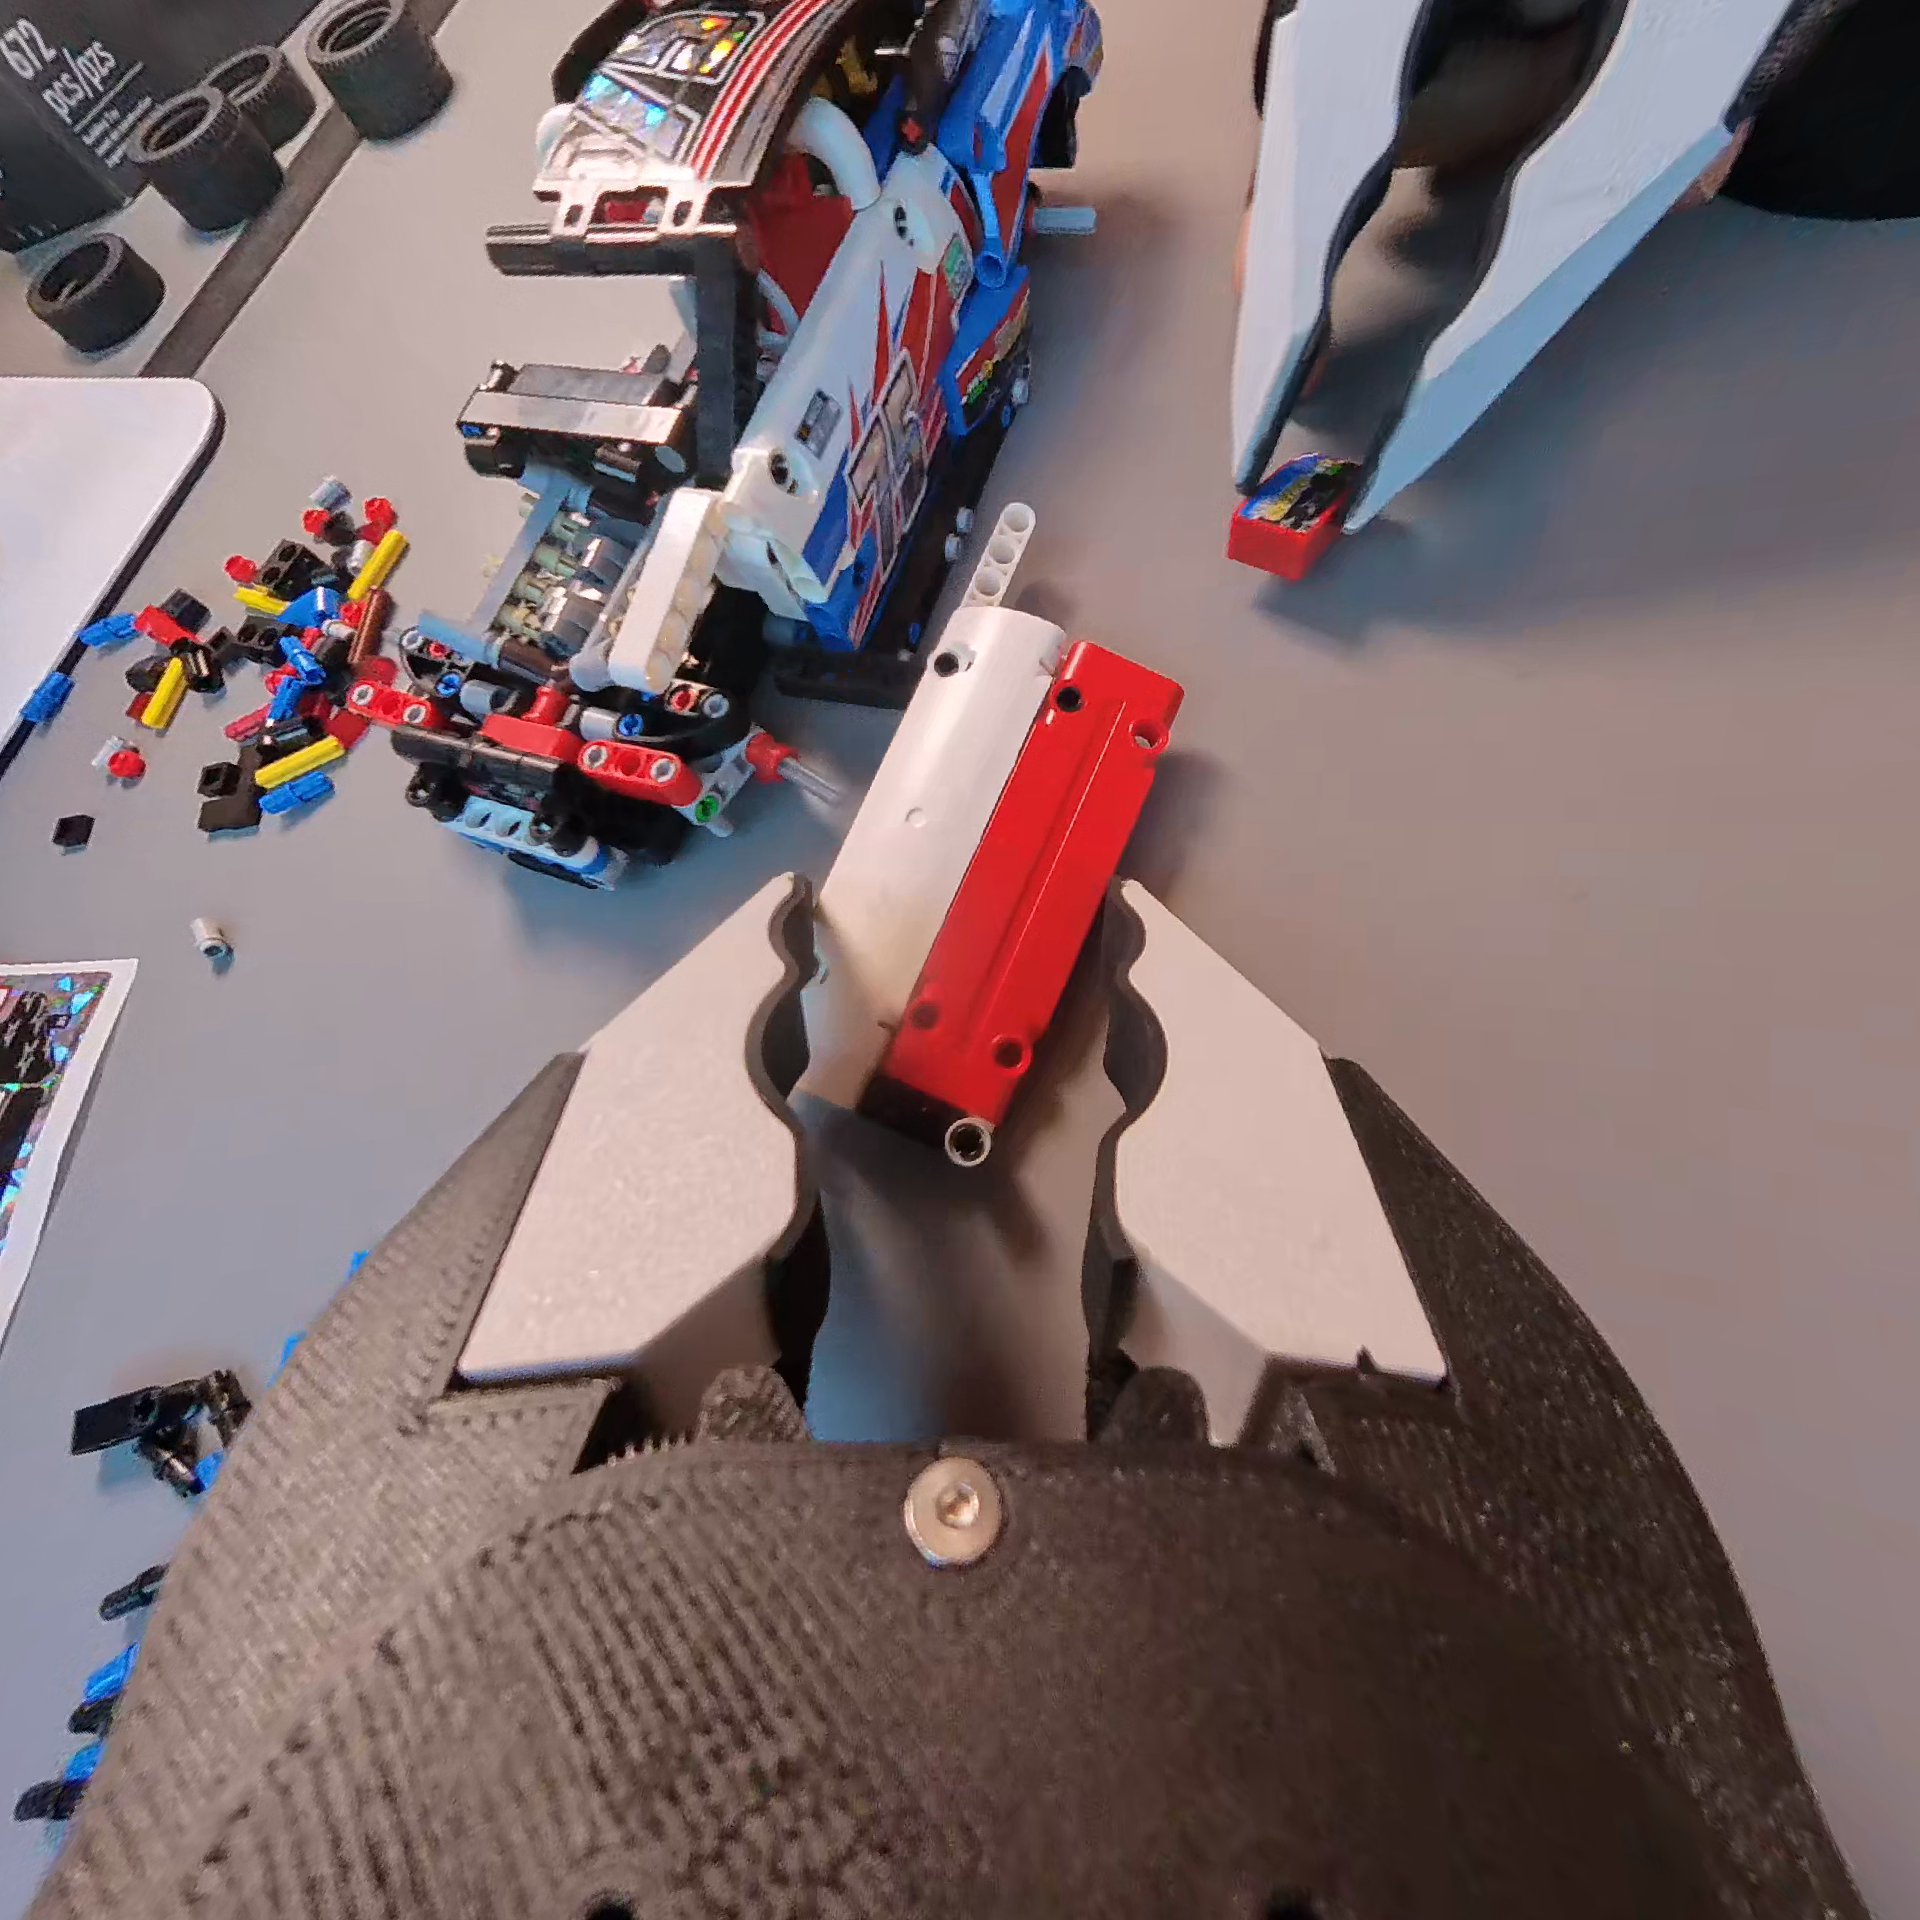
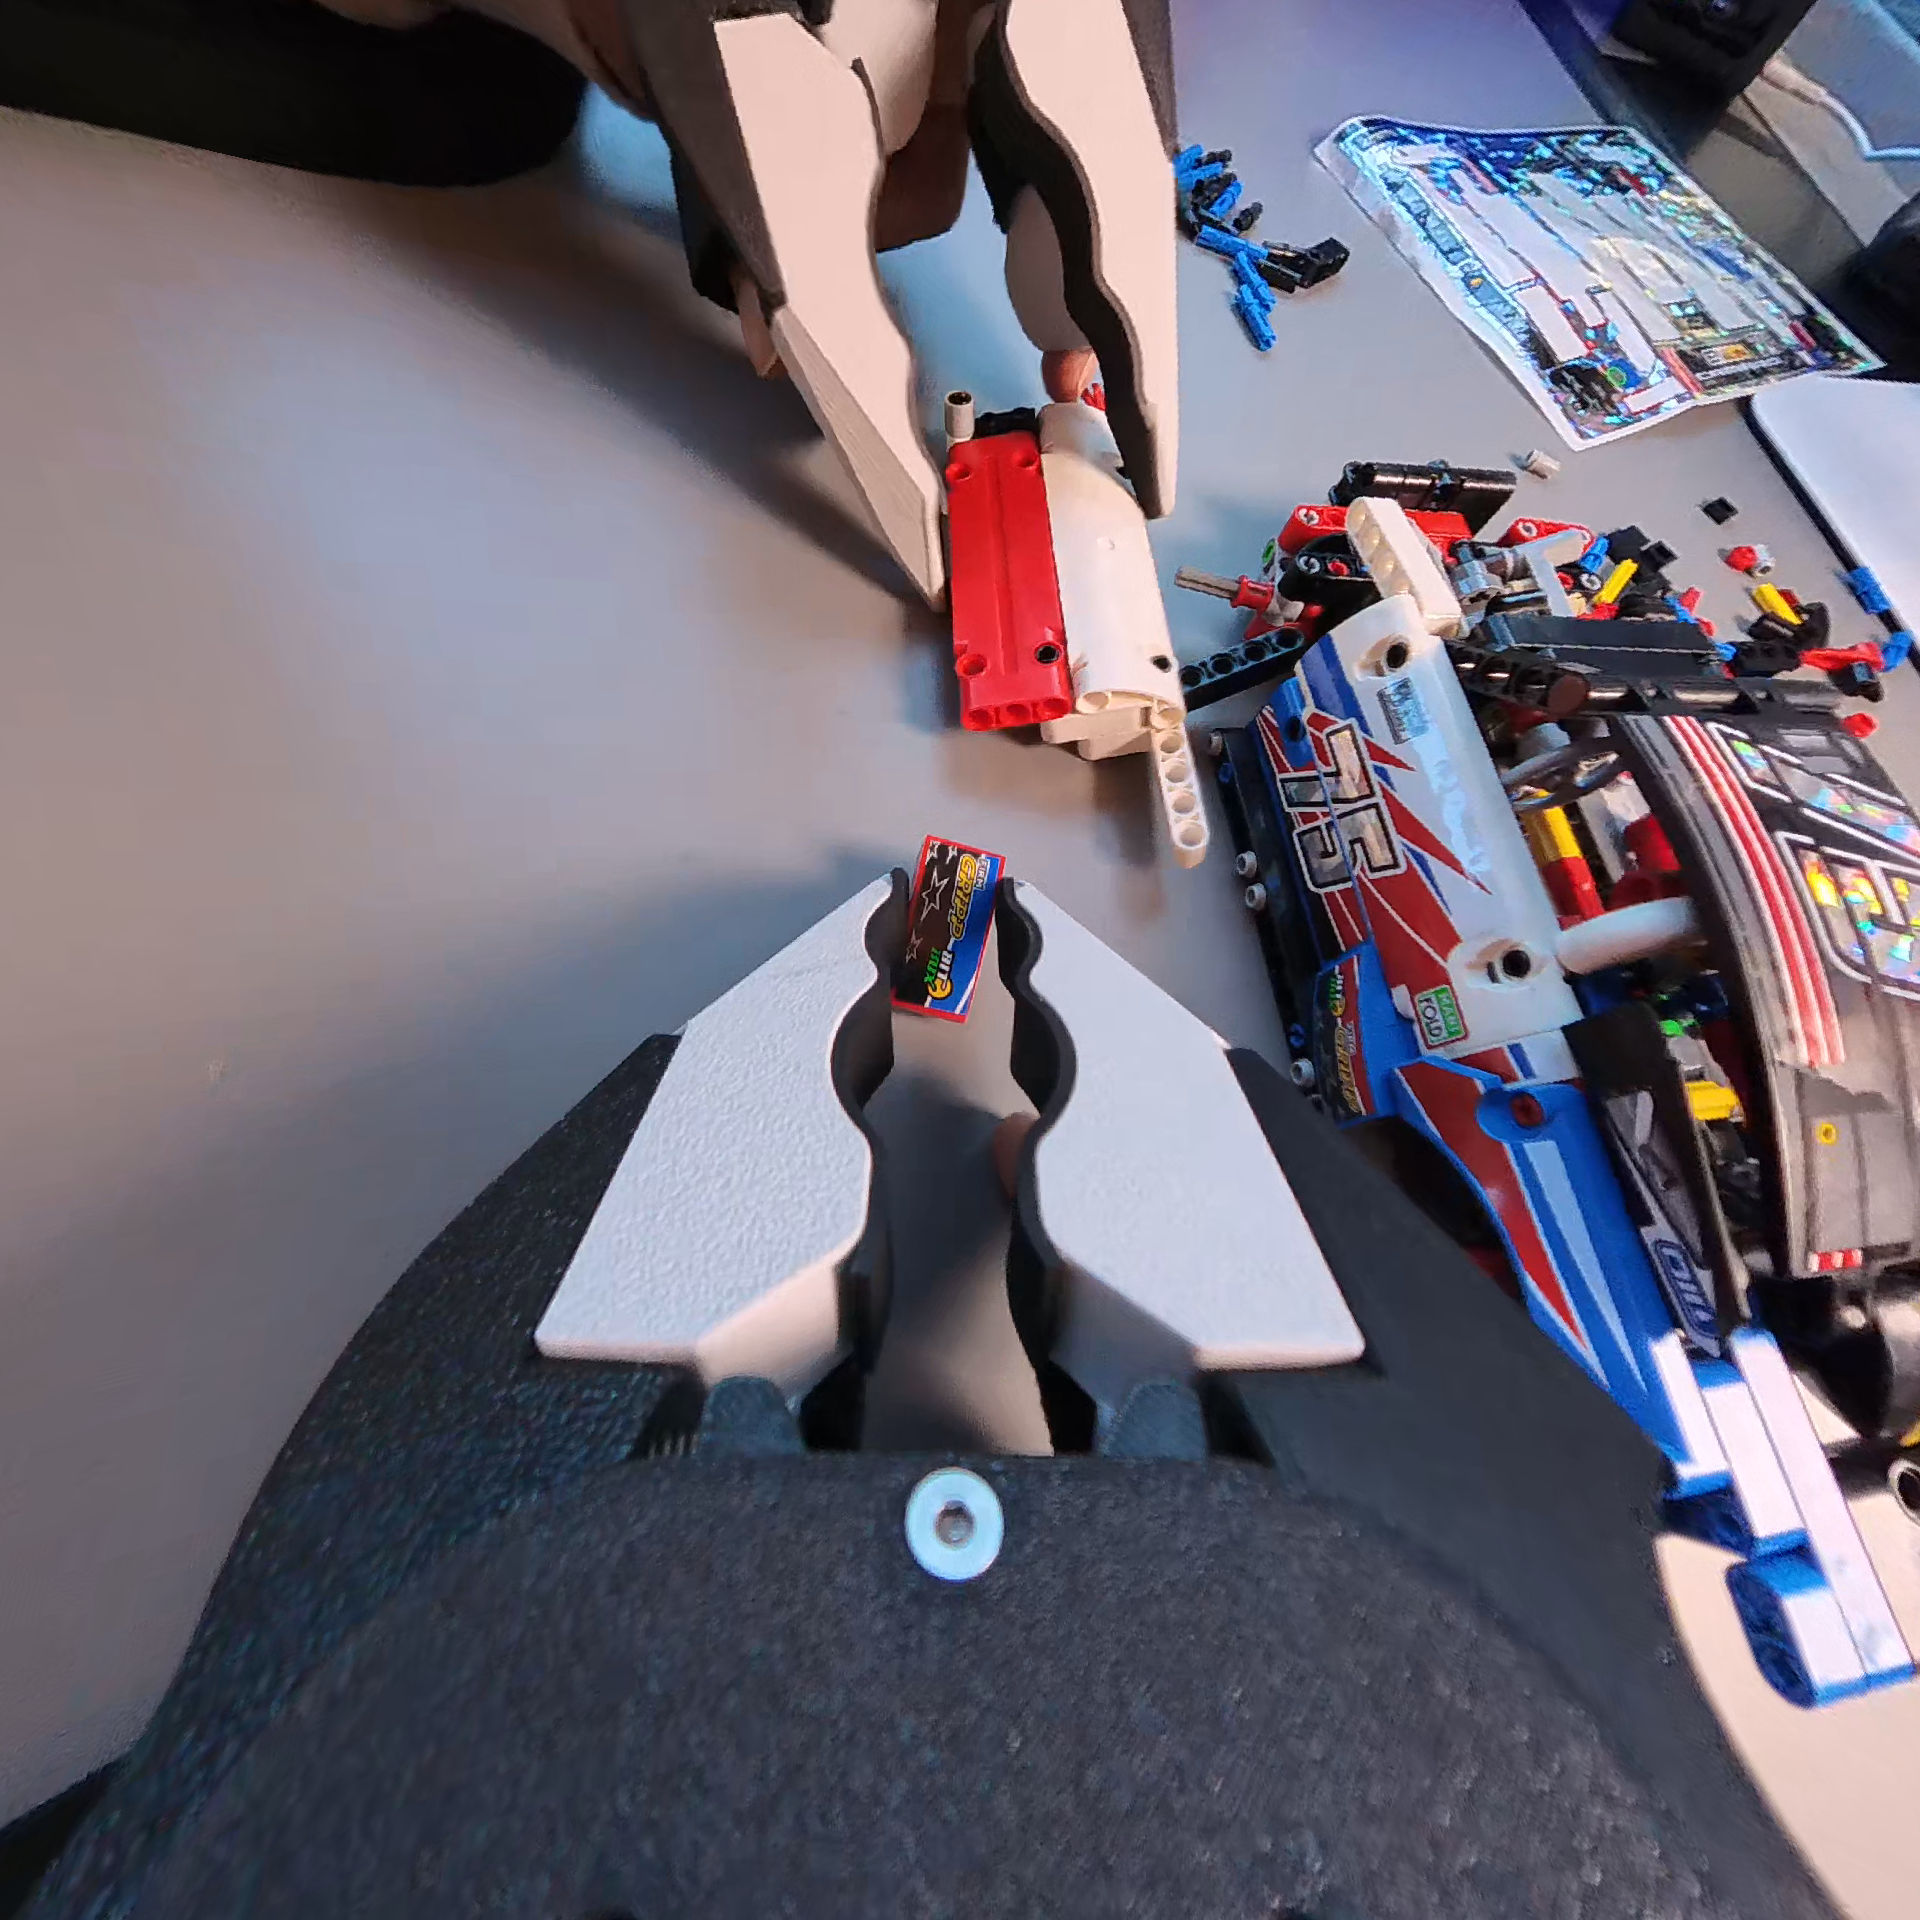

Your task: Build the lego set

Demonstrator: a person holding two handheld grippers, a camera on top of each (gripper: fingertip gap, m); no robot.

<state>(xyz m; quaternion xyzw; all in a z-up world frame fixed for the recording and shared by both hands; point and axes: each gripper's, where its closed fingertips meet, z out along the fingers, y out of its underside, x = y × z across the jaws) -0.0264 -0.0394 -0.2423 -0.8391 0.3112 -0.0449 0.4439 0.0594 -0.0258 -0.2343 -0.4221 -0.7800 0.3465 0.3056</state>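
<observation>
— Red, white and blue car [image 1: 831, 416] sits on the grey table [image 1: 1558, 935], mostly built. No wheels on it that I can see.

— What's left?

— Black tyres [image 1: 208, 166] wait far behind the car. Loose little bits [image 1: 249, 675] lie beside it.

— And the fingers?

— The left gripper [image 1: 956, 904] hugs a red and white panel [image 1: 997, 862] near the car's front. The right gripper [image 2: 948, 888] pinches a small sticker tile [image 2: 948, 930] nearby.

Sticker sheet [image 1: 47, 1122] cut off by left edge, beside car model [image 1: 748, 436]. Car model's top cropped. Loose pins [image 1: 260, 665] near it too small to identify.
</observation>
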